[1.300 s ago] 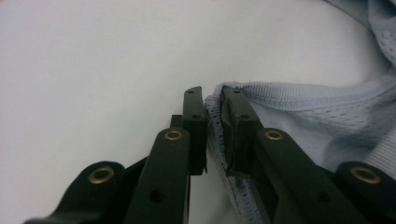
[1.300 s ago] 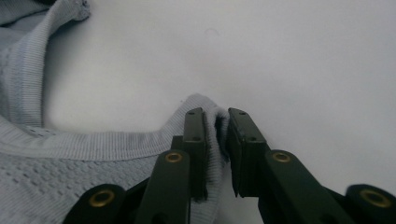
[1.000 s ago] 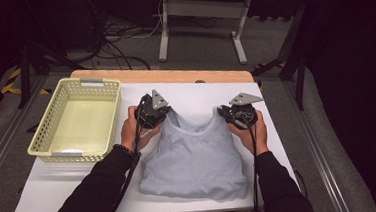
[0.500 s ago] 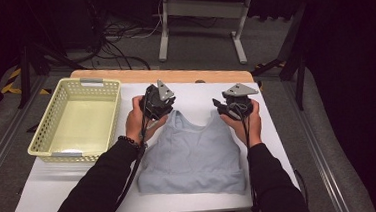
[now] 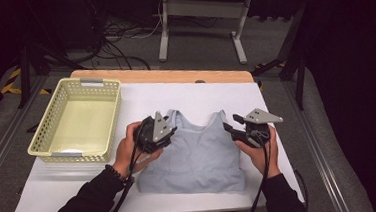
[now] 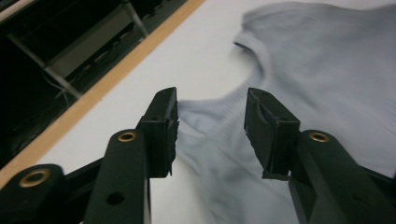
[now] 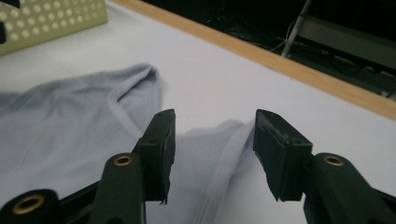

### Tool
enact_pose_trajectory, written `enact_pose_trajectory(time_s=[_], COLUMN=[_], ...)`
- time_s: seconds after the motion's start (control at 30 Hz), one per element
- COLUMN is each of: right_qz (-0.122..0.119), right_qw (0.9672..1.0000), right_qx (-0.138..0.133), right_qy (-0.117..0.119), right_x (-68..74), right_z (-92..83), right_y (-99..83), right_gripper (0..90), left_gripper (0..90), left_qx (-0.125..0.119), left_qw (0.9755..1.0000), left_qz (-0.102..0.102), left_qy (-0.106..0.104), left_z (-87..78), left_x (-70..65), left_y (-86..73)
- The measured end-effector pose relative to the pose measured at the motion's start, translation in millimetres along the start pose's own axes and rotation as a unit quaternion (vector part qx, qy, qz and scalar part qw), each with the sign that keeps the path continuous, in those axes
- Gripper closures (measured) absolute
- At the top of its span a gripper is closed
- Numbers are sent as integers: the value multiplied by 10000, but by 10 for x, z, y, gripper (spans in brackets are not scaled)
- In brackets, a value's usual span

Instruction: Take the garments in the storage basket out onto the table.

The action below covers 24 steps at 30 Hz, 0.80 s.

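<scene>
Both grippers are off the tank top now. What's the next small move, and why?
Probably regrip for a fold: the light blue tank top lies spread flat on the table. The left gripper and right gripper have just been opening, and each is open over a shoulder strap, so close there and fold toward the hem.

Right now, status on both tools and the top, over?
Left tool and right tool open, jaws just opened, nothing gripped. Grey tank top flat on table, straps released. Basket left, apart. Path clear.

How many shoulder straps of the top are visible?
2. The left strap of the grey top lies by the left gripper; the right strap lies by the right gripper.
</scene>
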State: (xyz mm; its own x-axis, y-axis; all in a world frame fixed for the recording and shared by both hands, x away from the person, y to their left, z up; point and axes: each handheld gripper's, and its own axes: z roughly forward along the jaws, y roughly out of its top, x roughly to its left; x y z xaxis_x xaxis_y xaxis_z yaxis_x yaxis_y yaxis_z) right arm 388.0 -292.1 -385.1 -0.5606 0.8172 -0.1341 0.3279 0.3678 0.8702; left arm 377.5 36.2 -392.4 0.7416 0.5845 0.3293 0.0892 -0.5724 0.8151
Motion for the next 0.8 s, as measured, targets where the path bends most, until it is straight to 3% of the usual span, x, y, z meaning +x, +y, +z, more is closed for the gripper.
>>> enact_pose_trajectory(time_s=[0.1, 0.27, 0.37, 0.4, 0.5, 0.53, 0.6, 0.67, 0.73, 0.8], right_qz=[-41, 125, 187, 284, 431, 439, 434, 533, 513, 442], right_qw=[9999, 9988, 9978, 9970, 9947, 9938, 9916, 9906, 9909, 9912], right_qx=[148, 425, 550, 591, 785, 889, 1126, 1146, 1145, 1157], right_qy=[25, 206, 334, 422, 501, 506, 462, 514, 485, 459], right_x=[36, 52, 58, 56, 59, 64, 66, 66, 77, 97], right_z=[-84, -193, -256, -261, -229, -206, -147, -116, -105, -98], right_y=[-145, -356, -480, -538, -670, -713, -777, -812, -816, -816], right_gripper=[502, 502, 485, 485, 499, 512, 522, 574, 648, 730], left_gripper=[498, 423, 471, 519, 583, 598, 609, 630, 650, 668], left_qx=[0, -167, -48, 160, 406, 406, 608, 666, 777, 702], left_qw=[9999, 9986, 9978, 9951, 9918, 9918, 9873, 9863, 9833, 9821], left_qz=[-18, -18, 93, 190, 192, 192, 24, 80, 80, -140], left_qy=[-162, -501, -660, -960, -1194, -1194, -1468, -1508, -1645, -1742], left_z=[-118, -371, -453, -520, -571, -571, -578, -561, -502, -473], left_x=[-95, -235, -311, -394, -485, -485, -517, -521, -512, -490], left_y=[-142, -405, -521, -654, -823, -823, -976, -1004, -1023, -1044])
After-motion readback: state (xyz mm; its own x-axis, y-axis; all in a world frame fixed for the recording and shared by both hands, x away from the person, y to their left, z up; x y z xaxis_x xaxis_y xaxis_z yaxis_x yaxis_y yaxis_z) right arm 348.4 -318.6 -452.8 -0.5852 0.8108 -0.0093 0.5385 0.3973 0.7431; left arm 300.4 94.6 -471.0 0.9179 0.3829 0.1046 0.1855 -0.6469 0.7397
